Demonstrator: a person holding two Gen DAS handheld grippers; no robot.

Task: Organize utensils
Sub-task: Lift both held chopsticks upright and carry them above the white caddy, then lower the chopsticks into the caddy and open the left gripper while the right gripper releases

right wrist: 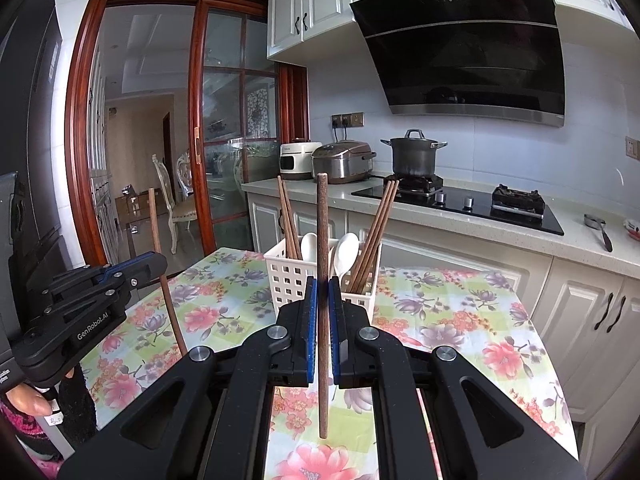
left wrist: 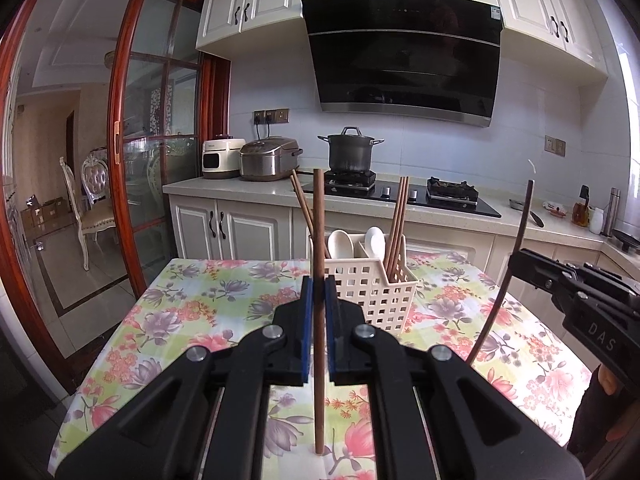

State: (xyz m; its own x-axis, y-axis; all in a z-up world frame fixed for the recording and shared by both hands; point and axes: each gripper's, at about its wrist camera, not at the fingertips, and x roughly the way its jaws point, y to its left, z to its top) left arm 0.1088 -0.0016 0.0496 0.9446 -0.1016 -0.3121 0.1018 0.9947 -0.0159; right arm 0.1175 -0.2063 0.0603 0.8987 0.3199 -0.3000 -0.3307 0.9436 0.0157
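My left gripper (left wrist: pixel 319 292) is shut on a brown wooden chopstick (left wrist: pixel 319 240) that stands upright above the floral table. My right gripper (right wrist: pixel 323 292) is shut on another brown chopstick (right wrist: pixel 322 240), also upright. Beyond both stands a white slotted utensil basket (left wrist: pixel 372 292), also in the right wrist view (right wrist: pixel 288 280). It holds several chopsticks (left wrist: pixel 396 224) and two white spoons (left wrist: pixel 340 244). The right gripper shows at the right edge of the left wrist view (left wrist: pixel 516 264), the left gripper at the left of the right wrist view (right wrist: pixel 156 264).
The table wears a floral cloth (left wrist: pixel 200 304). Behind it runs a kitchen counter (left wrist: pixel 240 190) with two rice cookers (left wrist: pixel 268 158), a black pot (left wrist: pixel 352 152) on a gas hob, and a range hood above. A glass sliding door (left wrist: pixel 152 120) is at left.
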